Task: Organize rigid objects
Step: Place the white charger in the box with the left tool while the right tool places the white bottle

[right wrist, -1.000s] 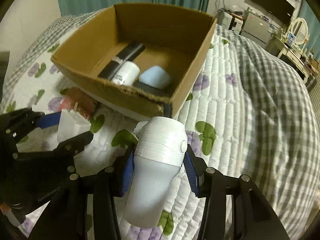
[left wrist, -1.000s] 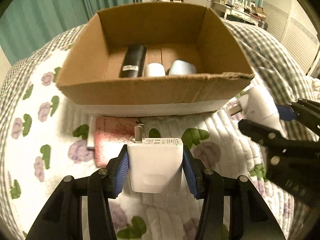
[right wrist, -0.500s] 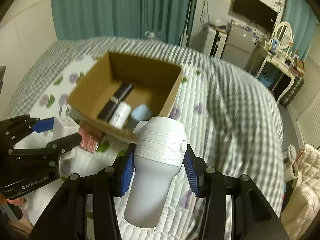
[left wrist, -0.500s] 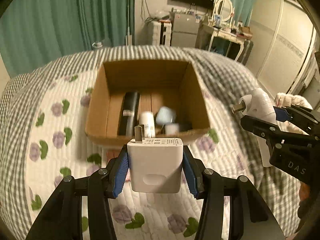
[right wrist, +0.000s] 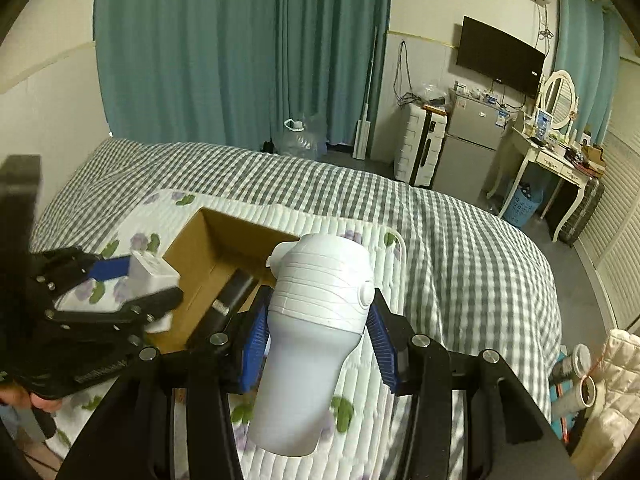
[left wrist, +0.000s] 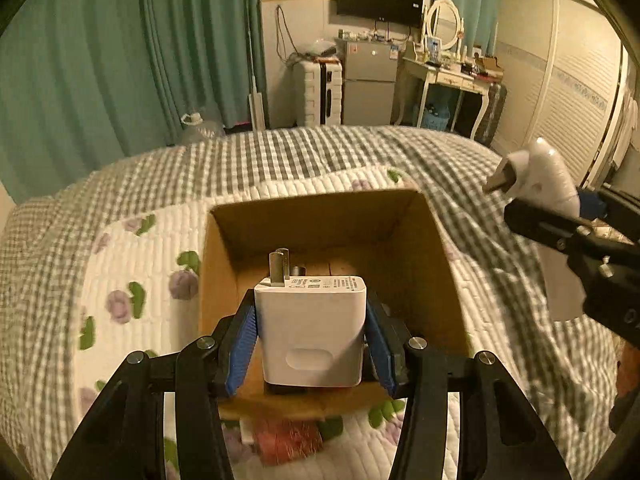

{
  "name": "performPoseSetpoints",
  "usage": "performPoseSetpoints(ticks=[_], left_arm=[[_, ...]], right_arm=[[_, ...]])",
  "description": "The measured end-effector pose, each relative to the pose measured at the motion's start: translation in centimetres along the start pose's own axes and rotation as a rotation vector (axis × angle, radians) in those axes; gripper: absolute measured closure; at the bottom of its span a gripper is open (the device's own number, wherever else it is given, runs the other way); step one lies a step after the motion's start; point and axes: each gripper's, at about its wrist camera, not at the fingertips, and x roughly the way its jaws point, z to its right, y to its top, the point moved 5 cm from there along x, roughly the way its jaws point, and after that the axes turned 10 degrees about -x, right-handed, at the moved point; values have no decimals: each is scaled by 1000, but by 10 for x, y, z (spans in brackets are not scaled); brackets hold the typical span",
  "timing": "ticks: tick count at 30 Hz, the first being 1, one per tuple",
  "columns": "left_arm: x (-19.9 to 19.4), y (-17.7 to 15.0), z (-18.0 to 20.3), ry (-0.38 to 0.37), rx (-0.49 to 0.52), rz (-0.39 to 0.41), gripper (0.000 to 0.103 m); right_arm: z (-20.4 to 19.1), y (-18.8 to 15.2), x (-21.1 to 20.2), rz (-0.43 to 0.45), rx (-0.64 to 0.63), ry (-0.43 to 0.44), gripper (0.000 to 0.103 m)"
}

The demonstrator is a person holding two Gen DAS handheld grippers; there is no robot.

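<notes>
Left hand-held gripper [left wrist: 310,336] clamps white charger [left wrist: 310,332] | right hand-held gripper [right wrist: 316,340] clamps white bottle [right wrist: 308,344] | only right view shows black case [right wrist: 234,294] in box [right wrist: 192,252]

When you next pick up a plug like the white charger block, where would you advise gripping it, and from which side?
Grip the white charger block across its two flat, parallel side faces, approaching from the end opposite the prongs. The left gripper holds it that way now: the flat faces seat squarely on the pads and the prongs stay clear, pointing toward the cardboard box.

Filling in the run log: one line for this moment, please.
left gripper: shut on white charger | right gripper: shut on white bottle | both above bed | cardboard box: open, below charger
</notes>
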Motion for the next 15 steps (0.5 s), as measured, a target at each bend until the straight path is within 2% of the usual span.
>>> performPoseSetpoints(ticks=[7,15], left_arm=[[67,-20,-14,5,-7,-94,52],[83,-38,-16,-3,12,-144,50]], right_arm=[[0,-7,55,-39,0,24,57],[-4,-24,84,-67,12,54,57]])
